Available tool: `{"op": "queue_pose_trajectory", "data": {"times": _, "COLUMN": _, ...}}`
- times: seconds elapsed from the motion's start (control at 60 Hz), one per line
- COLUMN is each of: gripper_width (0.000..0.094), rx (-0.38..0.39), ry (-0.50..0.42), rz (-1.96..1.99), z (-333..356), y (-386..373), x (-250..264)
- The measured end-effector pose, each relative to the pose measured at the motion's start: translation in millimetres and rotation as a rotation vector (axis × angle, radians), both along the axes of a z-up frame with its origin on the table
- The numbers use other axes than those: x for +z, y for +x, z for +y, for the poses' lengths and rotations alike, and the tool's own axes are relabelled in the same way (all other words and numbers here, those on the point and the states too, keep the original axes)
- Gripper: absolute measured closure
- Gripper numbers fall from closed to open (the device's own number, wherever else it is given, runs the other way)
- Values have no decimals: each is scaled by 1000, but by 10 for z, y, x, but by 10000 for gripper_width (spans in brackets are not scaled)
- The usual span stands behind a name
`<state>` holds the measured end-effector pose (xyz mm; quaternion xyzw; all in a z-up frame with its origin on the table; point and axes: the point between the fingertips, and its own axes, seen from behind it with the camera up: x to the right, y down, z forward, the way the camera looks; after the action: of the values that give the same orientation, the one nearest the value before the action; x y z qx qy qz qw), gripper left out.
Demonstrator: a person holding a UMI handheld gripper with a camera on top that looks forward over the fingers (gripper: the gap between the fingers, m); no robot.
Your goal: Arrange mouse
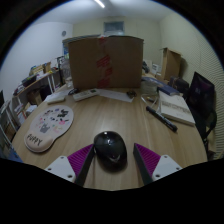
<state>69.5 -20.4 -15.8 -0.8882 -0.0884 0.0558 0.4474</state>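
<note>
A black computer mouse sits on the round wooden table, between my two fingers. My gripper is open, with its purple pads on either side of the mouse. The left finger is close against the mouse's side and a small gap shows at the right finger. A light patterned mouse pad lies on the table to the left, ahead of the left finger and apart from the mouse.
A large cardboard box stands at the table's far side. An open book and a dark pen-like object lie to the right. A dark chair stands at the right. Shelves stand at the left.
</note>
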Motion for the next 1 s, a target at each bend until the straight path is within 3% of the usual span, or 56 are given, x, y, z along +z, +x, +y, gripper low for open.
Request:
{"op": "queue_pose_trajectory", "data": {"times": 0.05, "gripper_width": 173, "rx": -6, "ry": 7, "rz": 0, "z": 96, "y": -5, "x": 6}}
{"op": "queue_pose_trajectory", "data": {"times": 0.067, "gripper_width": 148, "rx": -10, "ry": 9, "rz": 1, "z": 126, "y": -4, "x": 6}}
{"op": "queue_pose_trajectory", "data": {"times": 0.133, "gripper_width": 387, "rx": -47, "ry": 19, "rz": 3, "z": 244, "y": 36, "x": -2}}
{"op": "queue_pose_trajectory", "data": {"times": 0.267, "gripper_width": 456, "rx": -126, "ry": -20, "rz": 6, "z": 253, "y": 72, "x": -13}}
{"op": "queue_pose_trajectory", "data": {"times": 0.367, "gripper_width": 511, "rx": -234, "ry": -81, "rz": 84, "z": 231, "y": 125, "x": 58}}
{"op": "queue_pose_trajectory", "data": {"times": 0.5, "gripper_width": 581, "rx": -304, "ry": 74, "rz": 84, "z": 391, "y": 120, "x": 922}}
{"op": "queue_pose_trajectory", "data": {"times": 0.617, "gripper_width": 584, "rx": -220, "ry": 210, "rz": 90, "z": 553, "y": -599, "x": 1677}}
{"op": "queue_pose_trajectory", "data": {"times": 0.717, "gripper_width": 584, "rx": -154, "ry": 238, "rz": 115, "z": 638, "y": -1462, "x": 1850}}
{"op": "queue_pose_trajectory", "data": {"times": 0.867, "gripper_width": 583, "rx": -105, "ry": 122, "rz": 52, "z": 665, "y": -2320, "x": 1031}}
{"op": "queue_pose_trajectory", "data": {"times": 1.0, "gripper_width": 582, "rx": -83, "ry": 1, "rz": -4, "z": 576, "y": -2561, "x": 240}}
